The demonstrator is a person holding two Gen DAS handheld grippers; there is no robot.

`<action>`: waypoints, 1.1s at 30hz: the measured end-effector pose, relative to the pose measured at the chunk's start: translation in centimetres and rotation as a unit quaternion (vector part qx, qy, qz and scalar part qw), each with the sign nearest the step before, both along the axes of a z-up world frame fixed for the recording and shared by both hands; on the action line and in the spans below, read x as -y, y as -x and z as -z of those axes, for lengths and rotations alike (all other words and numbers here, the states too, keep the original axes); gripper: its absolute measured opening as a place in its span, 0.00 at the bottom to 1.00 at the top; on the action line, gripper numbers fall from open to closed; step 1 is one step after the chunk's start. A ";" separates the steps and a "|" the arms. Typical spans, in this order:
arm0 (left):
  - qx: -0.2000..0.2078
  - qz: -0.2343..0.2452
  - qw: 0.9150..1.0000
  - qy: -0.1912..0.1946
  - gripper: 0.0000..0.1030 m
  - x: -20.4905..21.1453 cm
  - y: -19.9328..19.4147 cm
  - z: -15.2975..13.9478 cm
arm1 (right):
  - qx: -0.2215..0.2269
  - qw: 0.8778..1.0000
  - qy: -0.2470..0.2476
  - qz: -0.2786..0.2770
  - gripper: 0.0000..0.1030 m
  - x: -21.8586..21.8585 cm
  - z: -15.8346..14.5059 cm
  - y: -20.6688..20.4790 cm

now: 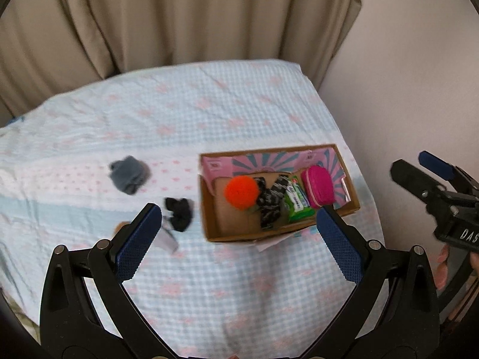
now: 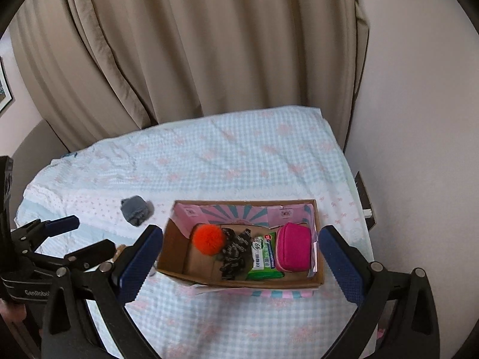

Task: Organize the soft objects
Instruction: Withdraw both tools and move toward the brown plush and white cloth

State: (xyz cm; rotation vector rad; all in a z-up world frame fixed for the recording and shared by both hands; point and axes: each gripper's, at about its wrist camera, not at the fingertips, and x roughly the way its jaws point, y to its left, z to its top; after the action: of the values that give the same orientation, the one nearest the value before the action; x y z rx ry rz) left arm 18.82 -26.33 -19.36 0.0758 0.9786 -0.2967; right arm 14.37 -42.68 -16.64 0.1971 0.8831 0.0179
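An open cardboard box [image 1: 206, 209] [image 2: 239, 284] with a pink and teal lining sits on the bed. It holds an orange pom-pom [image 1: 241, 193] [image 2: 208, 239], a black patterned cloth [image 1: 271, 200] [image 2: 235, 254], a green wipes pack [image 1: 296, 202] [image 2: 265, 257] and a pink pouch [image 1: 318, 187] [image 2: 293, 246]. Left of the box lie a grey knitted bundle [image 1: 128, 175] [image 2: 136, 209] and a black cloth piece [image 1: 179, 211]. My left gripper [image 1: 239, 211] [image 2: 94, 232] hovers open and empty above the box's near-left side. My right gripper [image 2: 239, 233] [image 1: 407, 160] is open and empty over the box.
The bed cover [image 1: 209, 113] [image 2: 239, 155] is light blue check with pink marks. Beige curtains [image 2: 209, 45] hang behind it and a pale wall [image 2: 419, 149] runs along the right edge. A small tan thing [image 1: 121, 226] and a grey strip [image 1: 169, 237] lie by my left finger.
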 end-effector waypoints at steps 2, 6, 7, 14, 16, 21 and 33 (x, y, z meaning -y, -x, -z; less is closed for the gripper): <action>0.013 -0.008 1.000 0.001 1.00 -1.5 1.0 -1.4 | 0.010 1.000 -0.001 0.005 1.00 -0.6 -1.4 0.9; 0.042 -0.028 0.999 0.007 1.00 -5.5 3.2 -4.0 | 0.036 0.999 0.015 0.016 1.00 -2.4 -4.0 3.0; 0.048 -0.034 0.998 0.011 1.00 -6.8 3.8 -4.5 | 0.044 0.999 0.020 0.018 1.00 -3.0 -4.7 3.7; 0.082 -0.050 0.995 0.014 1.00 -14.4 6.8 -6.7 | 0.075 0.996 0.036 0.017 1.00 -8.1 -7.9 6.9; 0.090 -0.050 0.995 0.014 1.00 -16.6 7.4 -7.0 | 0.084 0.996 0.040 0.019 1.00 -9.9 -8.4 7.5; 0.094 -0.040 0.994 0.025 1.00 -22.4 7.9 -7.2 | 0.094 0.994 0.050 0.036 1.00 -14.4 -9.2 8.6; 0.049 0.039 0.998 0.031 1.00 -32.0 3.7 -2.0 | 0.090 0.992 0.033 0.087 1.00 -25.5 -5.2 7.7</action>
State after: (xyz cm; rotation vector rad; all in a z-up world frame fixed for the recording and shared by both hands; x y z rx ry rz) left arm 15.11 5.63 -17.38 0.0723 0.8705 -0.3920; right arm 6.67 -17.18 -11.48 0.2058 0.6841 -0.1540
